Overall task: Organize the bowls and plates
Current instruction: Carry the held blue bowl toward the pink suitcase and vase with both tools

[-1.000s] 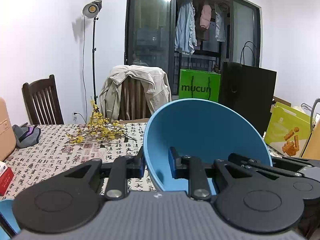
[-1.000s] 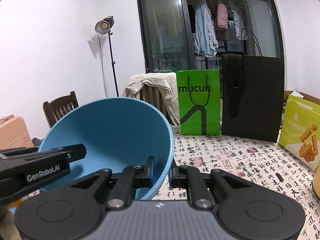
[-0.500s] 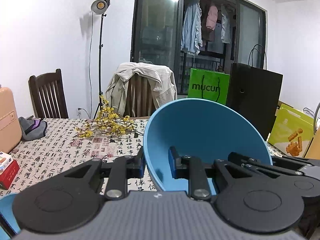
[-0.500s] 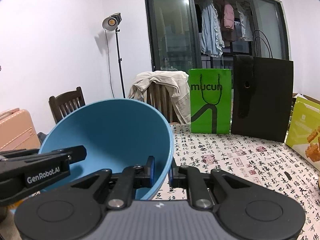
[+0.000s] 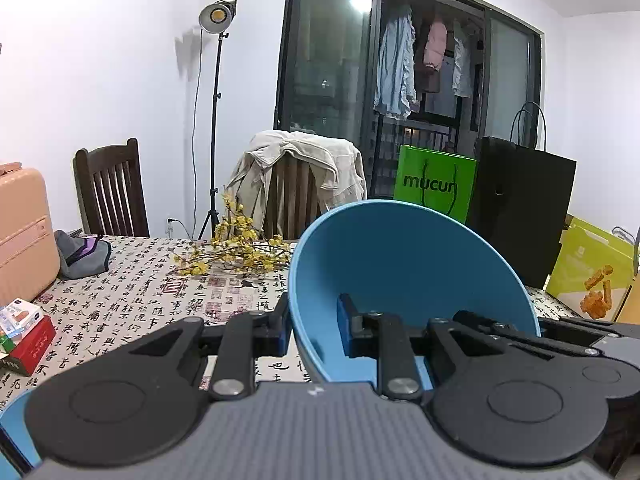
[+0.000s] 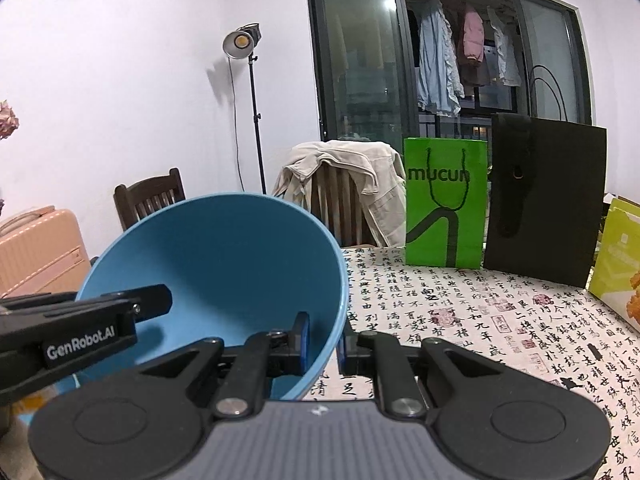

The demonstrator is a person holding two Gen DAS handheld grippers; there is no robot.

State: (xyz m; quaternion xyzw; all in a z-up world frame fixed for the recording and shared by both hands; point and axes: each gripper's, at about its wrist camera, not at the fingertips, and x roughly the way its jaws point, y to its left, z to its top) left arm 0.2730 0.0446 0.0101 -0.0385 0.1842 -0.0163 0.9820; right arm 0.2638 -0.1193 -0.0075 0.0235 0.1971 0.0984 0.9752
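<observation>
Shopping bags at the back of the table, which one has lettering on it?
The bright green bag, printed "mucun" in dark letters. The taller black bag on its right is plain, and the yellow-green bag at the right edge shows an orange picture.

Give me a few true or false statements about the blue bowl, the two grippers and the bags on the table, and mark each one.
1. Both grippers clamp the rim of the round blue plastic bowl. True: the left gripper and the right gripper each pinch one side.
2. The bowl holds food. False: its inside is bare.
3. A bright green paper bag stands beside a black paper bag. True.
4. The green bag lies flat. False: it stands upright on the patterned tablecloth.
5. A beige jacket hangs over a chair. True.
</observation>
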